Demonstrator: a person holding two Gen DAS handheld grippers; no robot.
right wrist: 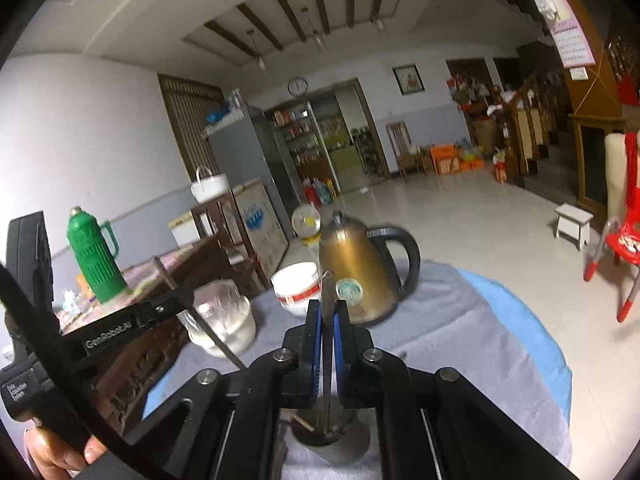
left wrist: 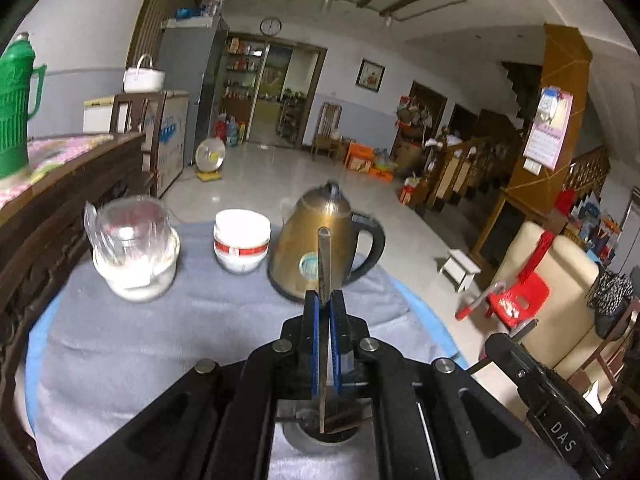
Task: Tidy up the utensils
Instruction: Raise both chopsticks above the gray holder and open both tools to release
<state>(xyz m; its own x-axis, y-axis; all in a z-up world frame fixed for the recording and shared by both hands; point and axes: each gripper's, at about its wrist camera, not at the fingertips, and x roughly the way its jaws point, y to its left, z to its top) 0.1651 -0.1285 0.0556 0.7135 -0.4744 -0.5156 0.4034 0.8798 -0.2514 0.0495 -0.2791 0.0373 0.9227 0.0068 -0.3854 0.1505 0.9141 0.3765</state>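
Note:
My left gripper (left wrist: 325,300) is shut on a flat metal utensil (left wrist: 324,256) that stands upright between the blue pads. Its lower end reaches into a metal holder cup (left wrist: 304,438) just below the jaws. In the right wrist view my right gripper (right wrist: 329,308) is shut on a thin dark utensil (right wrist: 329,286), seen edge-on, whose lower end also drops into the metal holder cup (right wrist: 340,446). A wooden stick (right wrist: 304,424) lies in that cup. The left gripper (right wrist: 168,306) shows at the left with its long metal utensil (right wrist: 208,332). The right gripper (left wrist: 524,326) shows at the right edge.
On the grey cloth (left wrist: 160,340) over the round table stand a golden kettle (left wrist: 308,248), stacked white bowls (left wrist: 241,246) and a glass jar on a white bowl (left wrist: 134,256). A carved wooden table with a green thermos (left wrist: 16,108) is at left; a red chair (left wrist: 516,296) at right.

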